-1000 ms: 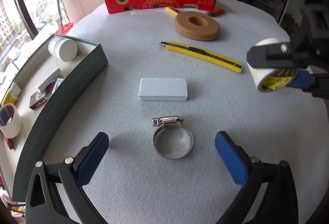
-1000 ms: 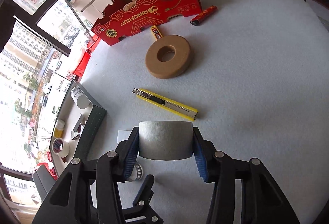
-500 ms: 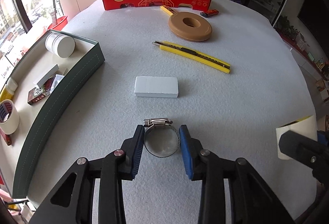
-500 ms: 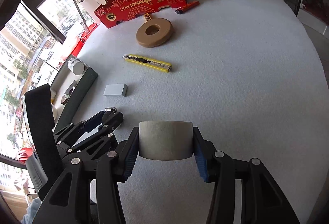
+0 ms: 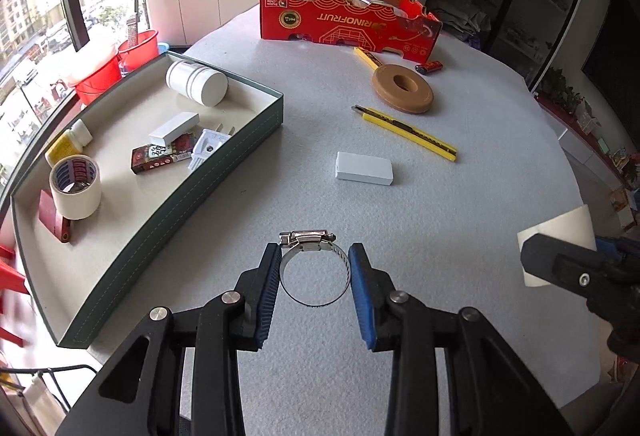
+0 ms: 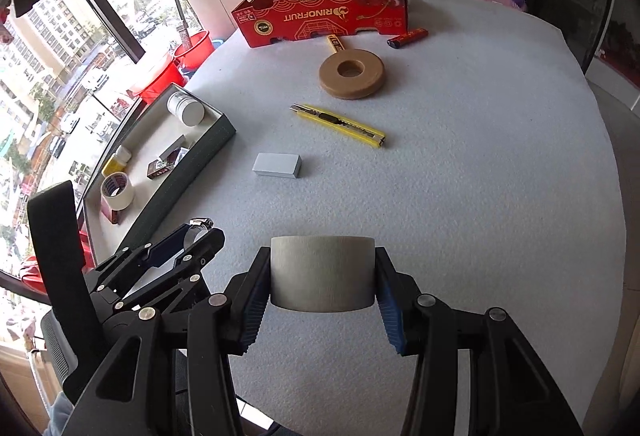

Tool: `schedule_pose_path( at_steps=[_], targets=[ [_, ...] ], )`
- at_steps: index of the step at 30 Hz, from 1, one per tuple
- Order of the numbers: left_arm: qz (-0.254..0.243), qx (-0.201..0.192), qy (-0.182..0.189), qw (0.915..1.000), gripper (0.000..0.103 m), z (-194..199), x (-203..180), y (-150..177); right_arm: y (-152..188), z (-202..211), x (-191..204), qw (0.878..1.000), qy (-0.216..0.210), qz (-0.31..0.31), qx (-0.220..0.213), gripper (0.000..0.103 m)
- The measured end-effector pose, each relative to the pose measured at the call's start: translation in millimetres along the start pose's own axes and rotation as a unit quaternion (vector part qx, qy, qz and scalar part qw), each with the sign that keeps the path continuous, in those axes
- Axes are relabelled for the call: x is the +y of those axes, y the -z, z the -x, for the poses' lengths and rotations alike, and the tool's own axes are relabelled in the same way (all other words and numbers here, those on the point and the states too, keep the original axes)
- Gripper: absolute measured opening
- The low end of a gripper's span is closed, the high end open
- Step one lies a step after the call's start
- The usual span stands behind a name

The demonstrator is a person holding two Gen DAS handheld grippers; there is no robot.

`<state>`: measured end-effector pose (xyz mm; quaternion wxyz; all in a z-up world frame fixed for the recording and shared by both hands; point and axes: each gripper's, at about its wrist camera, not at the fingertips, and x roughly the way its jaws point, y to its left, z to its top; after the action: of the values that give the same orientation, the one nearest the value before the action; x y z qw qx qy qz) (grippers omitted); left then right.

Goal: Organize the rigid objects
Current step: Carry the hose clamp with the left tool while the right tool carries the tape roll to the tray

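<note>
The left gripper [image 5: 313, 268] pinches the clamp [image 5: 312, 272] – tray [image 5: 176, 212] just to its left, nearer than the right gripper [image 6: 322, 272], which grips a tape roll [image 6: 322, 272]

Left wrist view sits low over the tabletop [image 5: 460, 236], close behind the left tongs [image 5: 313, 272], facing the red box [image 5: 348, 20]. Right wrist view looks from higher and further right behind the right tongs [image 6: 323, 276], same heading. Both share tray [image 5: 224, 172], yellow knife [image 5: 404, 126], red box.
</note>
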<state>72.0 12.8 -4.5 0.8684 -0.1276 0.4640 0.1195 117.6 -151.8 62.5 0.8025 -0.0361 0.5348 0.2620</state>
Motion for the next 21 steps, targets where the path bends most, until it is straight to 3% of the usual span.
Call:
schedule_pose_path(
  at_steps=[7,21],
  targets=[
    [0.038,-0.042,-0.023,0.9981,0.037,40,57,-11,-15,4,63,0.998,-0.017,0.054,-0.008,0.05],
    [0.107,-0.1,-0.08,0.986,0.037,97,163,-33,-51,-6,181,0.987,-0.064,0.146,-0.012,0.05]
  ],
)
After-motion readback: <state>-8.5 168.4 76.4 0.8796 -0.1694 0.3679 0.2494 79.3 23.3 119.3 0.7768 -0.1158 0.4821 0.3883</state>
